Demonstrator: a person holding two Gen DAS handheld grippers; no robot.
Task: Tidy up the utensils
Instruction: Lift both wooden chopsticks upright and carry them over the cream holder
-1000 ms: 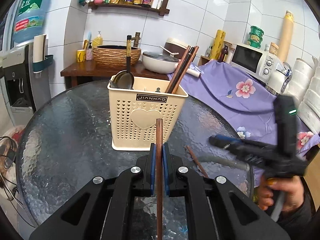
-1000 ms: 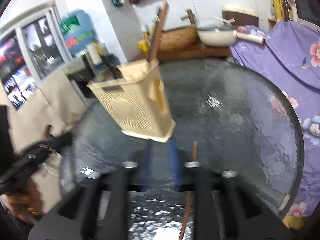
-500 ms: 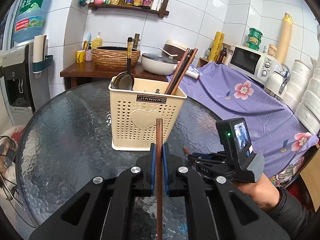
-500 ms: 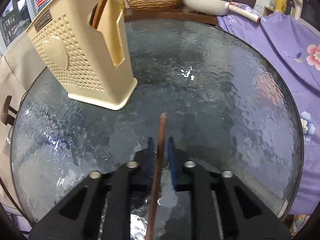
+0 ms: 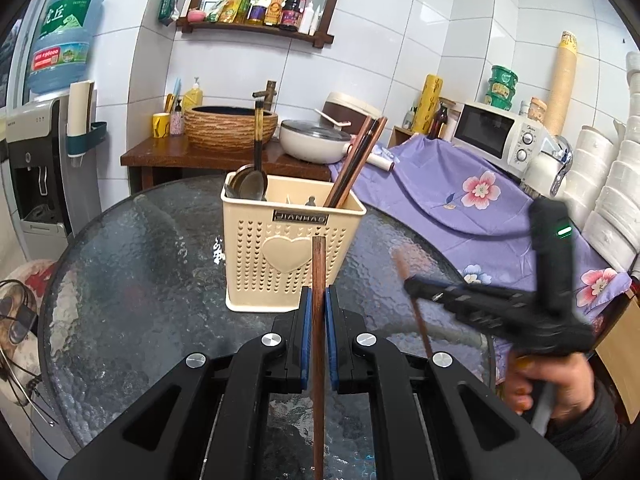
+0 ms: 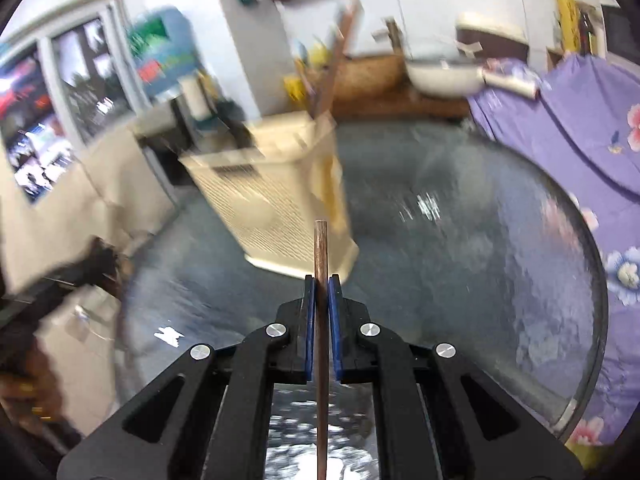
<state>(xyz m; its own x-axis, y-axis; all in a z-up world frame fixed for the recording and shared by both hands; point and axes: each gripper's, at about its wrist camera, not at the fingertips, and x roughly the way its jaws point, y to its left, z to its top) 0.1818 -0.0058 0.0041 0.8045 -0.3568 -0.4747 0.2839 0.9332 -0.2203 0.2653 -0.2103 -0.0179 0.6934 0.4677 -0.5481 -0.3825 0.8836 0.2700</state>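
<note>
Before the cream holder (image 5: pixel 293 248), my left gripper (image 5: pixel 316 312) and right gripper (image 6: pixel 322 300) each clamp one chopstick (image 5: pixel 318 280); both point forward, ready to drop in.

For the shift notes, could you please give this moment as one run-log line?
left gripper: shut on chopstick | right gripper: shut on second chopstick | utensil basket: upright on glass table, chopsticks and ladle inside

Utensil holder (image 5: pixel 294 248): cream, perforated with small hearts, one large heart emblem. Held chopstick (image 5: pixel 318 320): reddish-brown wood. Gripper pads (image 5: pixel 306 336): blue on black frames. Table (image 5: pixel 140 280): dark textured glass. Cloth (image 5: pixel 460 200): purple, pink floral print.
</note>
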